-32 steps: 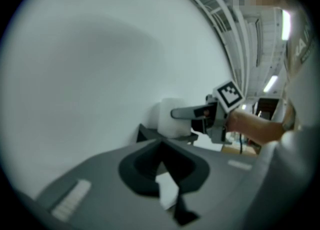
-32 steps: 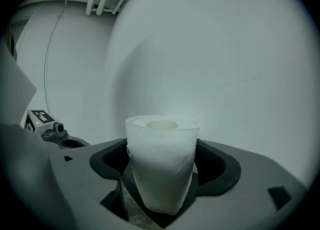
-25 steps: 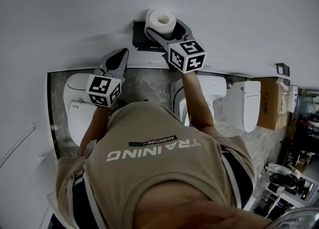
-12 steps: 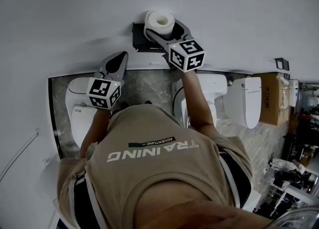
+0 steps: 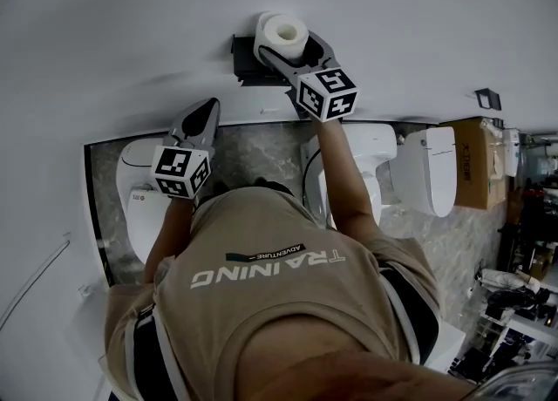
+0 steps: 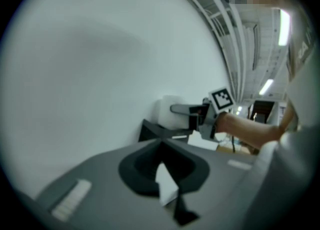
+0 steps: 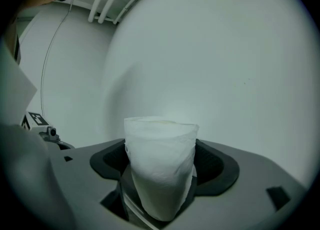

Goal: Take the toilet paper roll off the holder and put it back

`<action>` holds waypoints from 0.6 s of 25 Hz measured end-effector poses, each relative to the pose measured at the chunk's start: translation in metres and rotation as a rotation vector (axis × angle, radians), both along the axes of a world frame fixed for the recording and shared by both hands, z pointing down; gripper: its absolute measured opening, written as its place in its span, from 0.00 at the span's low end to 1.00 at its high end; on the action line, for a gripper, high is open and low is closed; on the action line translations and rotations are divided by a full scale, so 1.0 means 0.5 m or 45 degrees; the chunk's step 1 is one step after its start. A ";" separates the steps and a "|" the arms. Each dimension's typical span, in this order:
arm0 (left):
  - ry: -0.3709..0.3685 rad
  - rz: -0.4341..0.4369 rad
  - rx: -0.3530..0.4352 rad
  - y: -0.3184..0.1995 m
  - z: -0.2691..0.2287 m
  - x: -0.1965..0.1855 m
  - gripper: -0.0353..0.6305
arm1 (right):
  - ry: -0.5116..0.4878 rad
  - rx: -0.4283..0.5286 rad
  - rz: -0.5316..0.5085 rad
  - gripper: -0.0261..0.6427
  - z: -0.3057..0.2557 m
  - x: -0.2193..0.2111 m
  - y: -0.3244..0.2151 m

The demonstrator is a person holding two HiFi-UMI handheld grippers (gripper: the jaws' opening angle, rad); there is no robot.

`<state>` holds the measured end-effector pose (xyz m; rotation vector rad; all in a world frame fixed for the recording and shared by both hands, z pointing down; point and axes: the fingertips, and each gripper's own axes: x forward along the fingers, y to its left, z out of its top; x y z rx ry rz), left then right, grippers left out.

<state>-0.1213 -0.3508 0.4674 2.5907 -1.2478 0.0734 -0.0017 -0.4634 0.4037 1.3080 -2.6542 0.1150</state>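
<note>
White wall [image 5: 131,24]: right tongs [image 5: 282,44] clamp toilet paper roll [image 7: 160,174]; left tongs [image 5: 207,112] closed, empty.

Head view: the black holder [image 5: 244,59] on the wall shows only in part, behind the toilet paper roll [image 5: 281,33] and the right gripper [image 5: 285,46]. The person's back [image 5: 270,303] covers the near end of a toilet [image 5: 139,186]. Right gripper view: the roll's lower end is buried between the jaws. Left gripper view: soft focus, and the pale sliver [image 6: 166,186] between the jaws cannot be identified.
</note>
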 end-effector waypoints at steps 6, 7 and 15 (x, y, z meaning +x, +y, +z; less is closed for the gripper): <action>-0.014 0.047 -0.037 0.042 0.026 -0.004 0.06 | -0.042 0.052 0.052 0.56 -0.032 0.013 0.036; -0.016 0.057 -0.041 0.049 0.032 0.000 0.06 | -0.052 0.060 0.062 0.56 -0.036 0.017 0.044; -0.015 0.073 -0.020 0.096 0.031 0.040 0.06 | -0.110 0.090 0.069 0.56 -0.064 0.063 0.136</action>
